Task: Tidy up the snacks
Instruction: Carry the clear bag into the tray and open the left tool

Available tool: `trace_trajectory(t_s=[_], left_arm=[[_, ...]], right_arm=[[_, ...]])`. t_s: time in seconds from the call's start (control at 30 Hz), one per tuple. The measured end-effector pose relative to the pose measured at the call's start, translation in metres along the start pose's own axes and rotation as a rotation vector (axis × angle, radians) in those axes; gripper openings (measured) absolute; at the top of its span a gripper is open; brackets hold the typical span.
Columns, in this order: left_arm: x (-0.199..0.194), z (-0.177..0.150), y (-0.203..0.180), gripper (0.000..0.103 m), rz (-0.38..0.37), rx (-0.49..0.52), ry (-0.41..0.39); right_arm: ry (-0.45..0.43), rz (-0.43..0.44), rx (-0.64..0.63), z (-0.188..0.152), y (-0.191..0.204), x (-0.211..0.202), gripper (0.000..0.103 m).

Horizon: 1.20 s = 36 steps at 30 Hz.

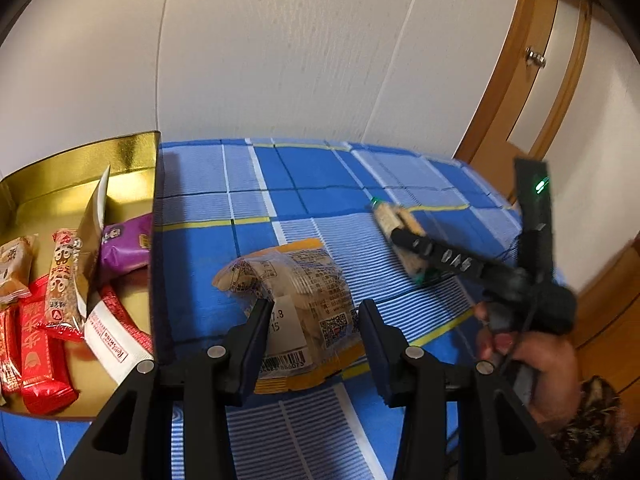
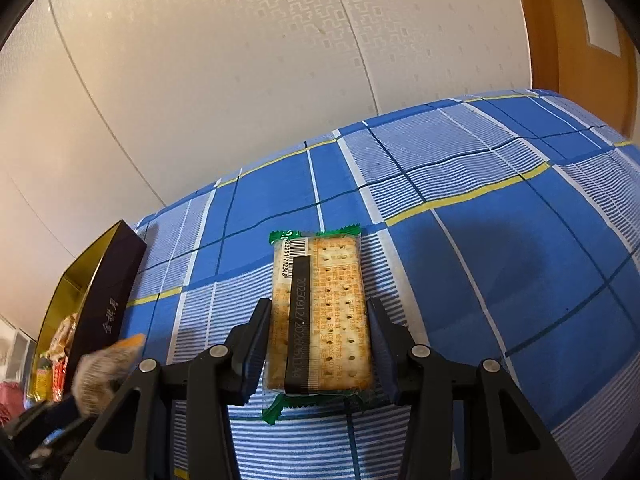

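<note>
A clear-and-orange pastry packet [image 1: 298,312] lies on the blue checked cloth, between the open fingers of my left gripper [image 1: 314,316]; it looks gripped at neither side. A green-edged cracker packet [image 2: 320,312] lies between the fingers of my right gripper [image 2: 318,320], which stand close on both sides of it; the packet rests on the cloth. In the left wrist view my right gripper [image 1: 404,236] sits over the cracker packet [image 1: 394,216]. A gold-lined box [image 1: 80,184] at the left holds several snacks.
The box shows in the right wrist view [image 2: 108,296] as a dark-sided tray at the left, with my left gripper and the pastry packet [image 2: 104,372] blurred beside it. A wall runs behind the table. A wooden door frame [image 1: 516,80] stands at the right.
</note>
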<state>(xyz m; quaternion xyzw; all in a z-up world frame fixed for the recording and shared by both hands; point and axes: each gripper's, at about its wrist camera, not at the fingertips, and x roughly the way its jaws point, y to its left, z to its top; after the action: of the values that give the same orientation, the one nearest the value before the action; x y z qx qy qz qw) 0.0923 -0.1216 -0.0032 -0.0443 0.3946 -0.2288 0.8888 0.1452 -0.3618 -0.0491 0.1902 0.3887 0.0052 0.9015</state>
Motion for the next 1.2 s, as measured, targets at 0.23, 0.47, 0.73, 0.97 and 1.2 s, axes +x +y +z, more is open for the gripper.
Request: trace_trajectory(t_s=[0.23, 0.47, 0.73, 0.97, 1.2], left_arm=[[-0.025, -0.001, 0.011, 0.045, -0.02, -0.04, -0.04], [-0.056, 0.005, 0.035, 0.045, 0.018, -0.068, -0.112], [-0.07, 0.02, 0.093, 0.045, 0.116, -0.17, -0.131], [-0.06, 0.038, 0.145, 0.046, 0.176, -0.26, -0.077], [-0.037, 0.054, 0.187, 0.046, 0.19, -0.312, 0.009]], right_arm=[[0.001, -0.037, -0.144, -0.01, 0.026, 0.0, 0.047], [-0.002, -0.016, -0.102, -0.01, 0.02, -0.001, 0.047], [-0.002, -0.018, -0.1, -0.01, 0.02, -0.002, 0.047], [-0.002, -0.018, -0.1, -0.01, 0.02, -0.002, 0.047], [-0.002, -0.018, -0.101, -0.01, 0.02, -0.002, 0.047]])
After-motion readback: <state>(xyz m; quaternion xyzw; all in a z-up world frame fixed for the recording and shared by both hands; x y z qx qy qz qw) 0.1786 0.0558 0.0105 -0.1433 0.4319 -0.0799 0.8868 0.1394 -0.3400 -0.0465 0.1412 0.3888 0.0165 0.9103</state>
